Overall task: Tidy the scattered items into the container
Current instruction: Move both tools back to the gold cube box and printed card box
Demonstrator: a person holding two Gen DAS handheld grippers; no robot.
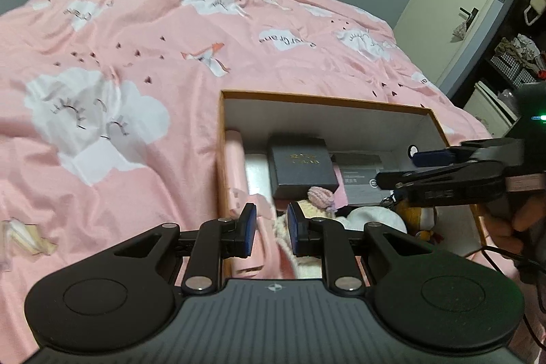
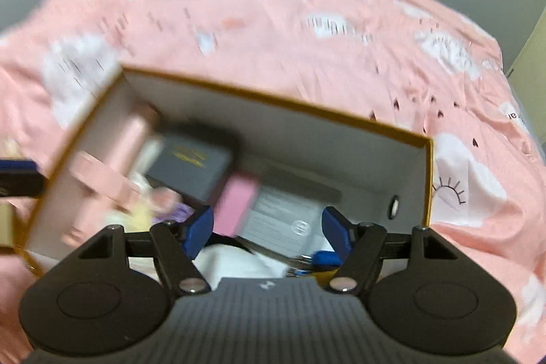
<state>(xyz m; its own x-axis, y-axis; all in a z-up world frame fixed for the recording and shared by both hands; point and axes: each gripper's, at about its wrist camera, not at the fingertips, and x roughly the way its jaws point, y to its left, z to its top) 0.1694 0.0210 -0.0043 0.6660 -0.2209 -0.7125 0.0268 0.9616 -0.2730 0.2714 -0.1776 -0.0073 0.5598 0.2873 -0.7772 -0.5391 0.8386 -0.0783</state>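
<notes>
Out on the far left, a crumpled wrapper (image 1: 29,236) lies on the pink quilt (image 1: 136,63), well apart from everything else. Moving in, the left gripper (image 1: 271,229) hovers at the box's near left corner, pads parted with nothing between them, over a pink roll (image 1: 235,166) that lies along the left wall. The box (image 1: 324,101) sits on the quilt, orange-rimmed, white inside, and it is crowded: dark case (image 1: 300,164) near the middle with gold lettering, grey carton (image 1: 358,179) to its right, a knitted pink piece (image 1: 320,197) and white cloth (image 1: 375,219) toward the near side. Over on the right, the right gripper (image 2: 268,232) hangs above the box's near edge, fingers spread wide and gripping nothing, blurred white cloth and a blue clip (image 2: 324,258) just below them.
</notes>
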